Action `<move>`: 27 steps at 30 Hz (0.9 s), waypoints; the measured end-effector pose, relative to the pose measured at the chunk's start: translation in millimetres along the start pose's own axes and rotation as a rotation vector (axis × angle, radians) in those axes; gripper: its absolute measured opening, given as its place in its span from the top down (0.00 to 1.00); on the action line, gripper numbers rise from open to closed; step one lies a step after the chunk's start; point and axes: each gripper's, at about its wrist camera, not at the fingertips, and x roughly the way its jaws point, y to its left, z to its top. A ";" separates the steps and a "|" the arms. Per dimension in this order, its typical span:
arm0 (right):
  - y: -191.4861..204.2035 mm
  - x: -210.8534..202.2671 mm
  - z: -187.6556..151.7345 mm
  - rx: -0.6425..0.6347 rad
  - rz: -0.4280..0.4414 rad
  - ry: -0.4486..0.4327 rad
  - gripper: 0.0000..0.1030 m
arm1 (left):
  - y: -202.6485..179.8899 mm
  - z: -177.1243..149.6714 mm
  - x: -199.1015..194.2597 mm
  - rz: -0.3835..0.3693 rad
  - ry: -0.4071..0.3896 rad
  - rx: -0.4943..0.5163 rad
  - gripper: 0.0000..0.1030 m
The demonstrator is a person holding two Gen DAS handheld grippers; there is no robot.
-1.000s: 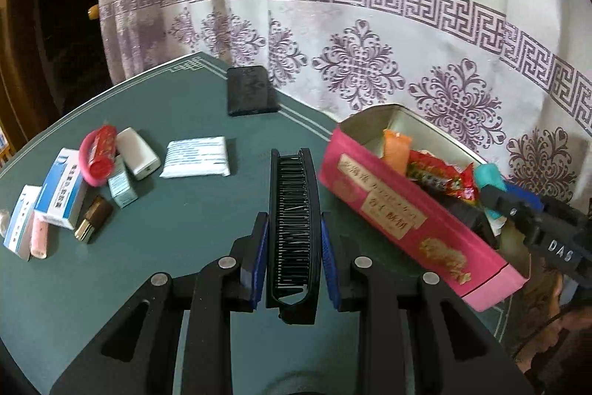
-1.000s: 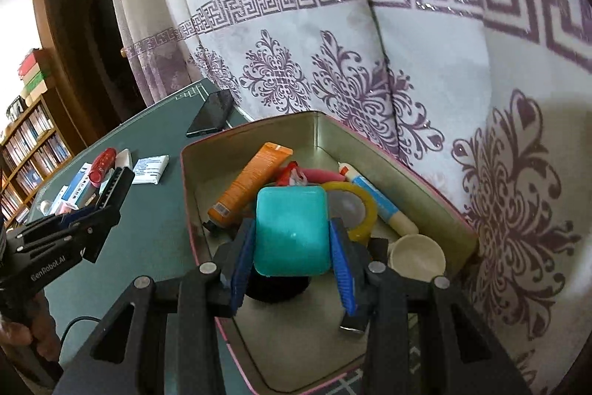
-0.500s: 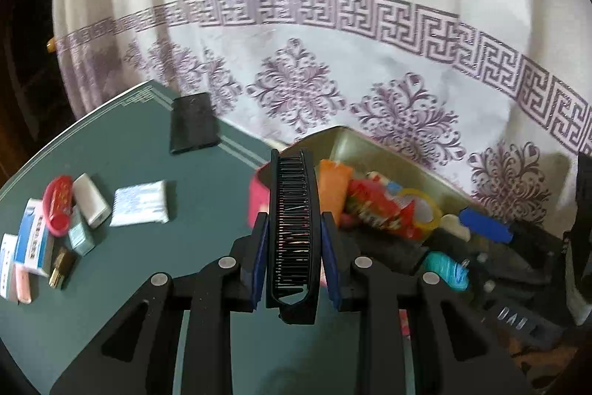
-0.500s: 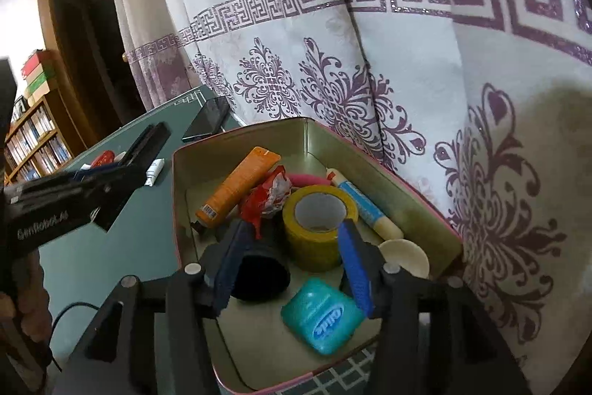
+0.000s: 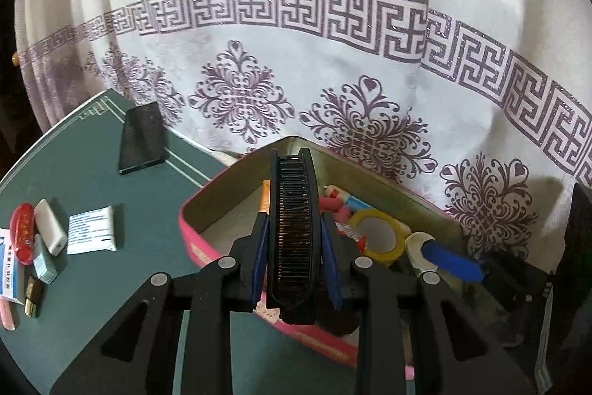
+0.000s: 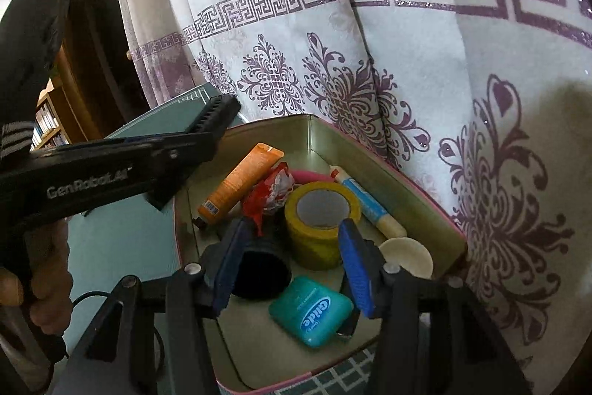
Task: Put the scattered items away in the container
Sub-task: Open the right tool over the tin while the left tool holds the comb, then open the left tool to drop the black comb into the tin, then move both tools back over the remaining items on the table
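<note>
Black folding comb [image 5: 293,239] between the pads of the left gripper [image 5: 294,247], jaws opening, comb not yet dropped, poised over the near corner of the pink tin [image 5: 207,247]. Right gripper [image 6: 292,269] empty, jaws parted, above a teal floss box [image 6: 310,310] on the tin floor. Also in tin: yellow tape roll [image 6: 318,217], orange tube [image 6: 240,187], red wrapper [image 6: 270,191], black cup [image 6: 259,269]. Left on the green table [image 5: 92,173]: phone [image 5: 142,137], white packet [image 5: 92,230], red case [image 5: 23,232].
</note>
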 end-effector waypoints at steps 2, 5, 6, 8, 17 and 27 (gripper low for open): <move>0.6 -0.2 -1.0 -0.002 0.000 0.001 0.45 | -2.1 1.1 1.5 -0.006 0.001 0.000 0.48; 1.3 0.2 -1.3 -0.003 -0.001 0.001 0.45 | -2.7 0.0 -1.7 0.002 -0.025 0.001 0.37; 1.3 0.3 -1.3 -0.002 -0.001 0.000 0.45 | -2.2 -0.3 -2.1 0.006 -0.026 0.003 0.37; 2.1 0.3 -0.9 0.000 -0.003 -0.005 0.44 | 1.2 -1.3 -2.8 0.013 -0.022 -0.001 0.37; 15.1 -4.0 3.3 -0.013 0.002 -0.037 0.37 | 29.7 -11.1 -11.7 0.066 -0.025 -0.065 0.37; 50.7 -2.1 12.7 -0.049 0.067 -0.064 0.35 | 76.6 -32.1 -35.2 0.167 -0.037 -0.138 0.37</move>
